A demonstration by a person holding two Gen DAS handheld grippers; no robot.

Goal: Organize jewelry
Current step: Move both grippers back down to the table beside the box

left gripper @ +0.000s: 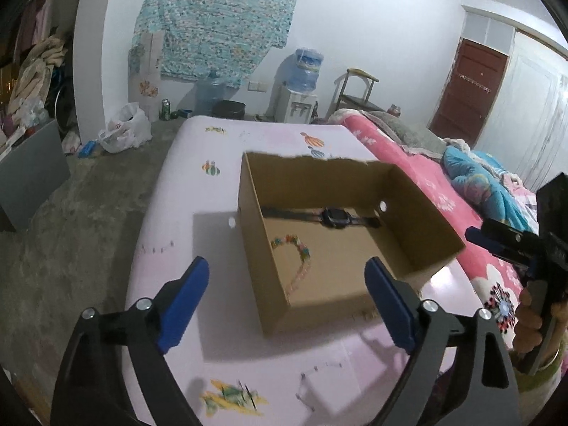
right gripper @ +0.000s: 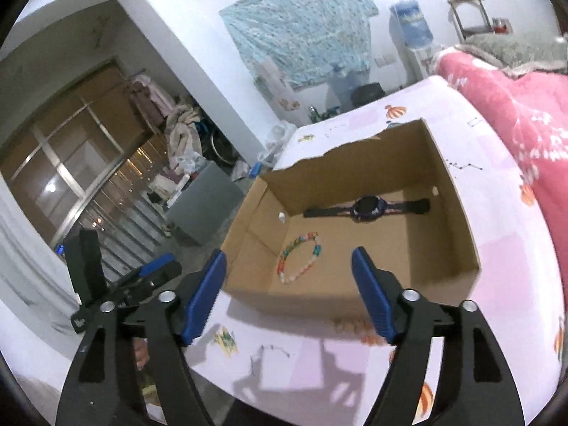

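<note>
A pink sheet (right gripper: 504, 262) with little cartoon prints covers the bed, and a brown box (right gripper: 248, 227) sits on it. Closest to us, the left gripper (left gripper: 285, 296) has its blue jaws spread wide with nothing between them, and it hangs over the near edge of the box. The right gripper (right gripper: 289, 291) is wide open too and holds nothing, just in front of the box's near wall. Inside the box a bead bracelet (right gripper: 300, 259) lies flat on the floor, near the left wall. Farther in, a watch (right gripper: 367, 207) lies stretched out along the back wall, apart from the bracelet. Both pieces look put away already, so this seems to be the end of a drop-off. I see no other jewelry on the sheet. Next, the hands would need to look for more pieces, or stop if that was all. Behind the bed stands a white wall with a blue cloth (left gripper: 216, 17) hung on it.
</note>
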